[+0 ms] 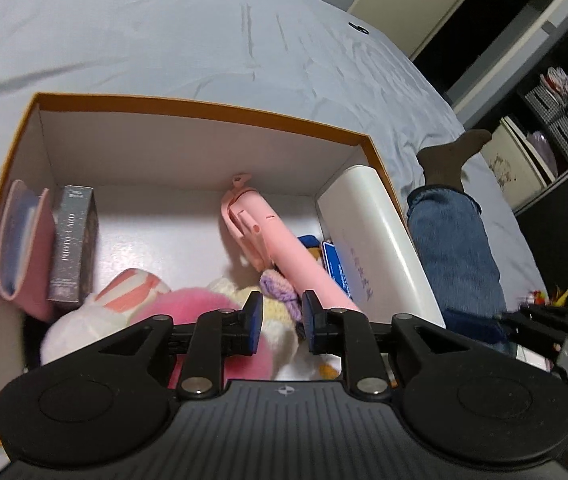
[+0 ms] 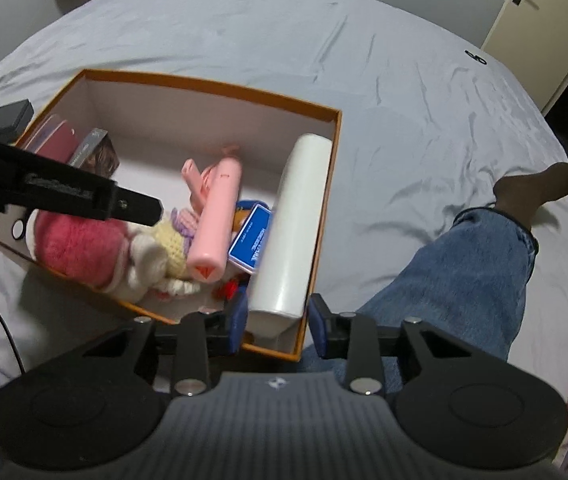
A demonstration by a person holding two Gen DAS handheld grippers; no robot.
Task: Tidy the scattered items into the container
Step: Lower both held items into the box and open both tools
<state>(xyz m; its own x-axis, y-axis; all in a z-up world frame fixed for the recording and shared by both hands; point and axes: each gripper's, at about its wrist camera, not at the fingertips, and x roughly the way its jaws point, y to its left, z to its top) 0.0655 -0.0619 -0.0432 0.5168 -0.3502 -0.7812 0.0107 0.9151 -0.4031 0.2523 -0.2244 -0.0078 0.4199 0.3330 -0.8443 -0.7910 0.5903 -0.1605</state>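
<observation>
An orange-rimmed box (image 1: 204, 106) with white inner walls sits on a bed covered by a pale grey sheet (image 1: 144, 28); most of the items lie inside it. A pink stick-like gadget (image 1: 280, 248) lies on a slant across the box floor, its long axis running from the far wall toward the near side; its clip end points away from the cameras and its flat butt end, marked with an orange triangle in the right wrist view, points toward them. A long white cylinder (image 2: 295, 220) lies along the right wall, its long axis parallel to that wall; a blue card box (image 2: 254, 238) is wedged between it and the pink gadget. A pink plush toy (image 2: 80, 248) and a cream crocheted toy (image 2: 172, 240) fill the near left part; a grey photo-card box (image 1: 74, 248) and a pink pouch (image 1: 24, 248) stand upright against the left wall.

The left hand-held gripper (image 1: 282, 316) hovers over the plush toys with its jaws slightly apart and nothing between them; the right hand-held gripper (image 2: 278, 322) hangs over the box's near right corner, jaws apart, pads clear of the cylinder's end.

A person's leg in blue jeans (image 2: 463, 280) rests on the sheet right of the box; a cream door (image 2: 531, 16) and dark shelving (image 1: 555, 132) stand beyond the bed.
</observation>
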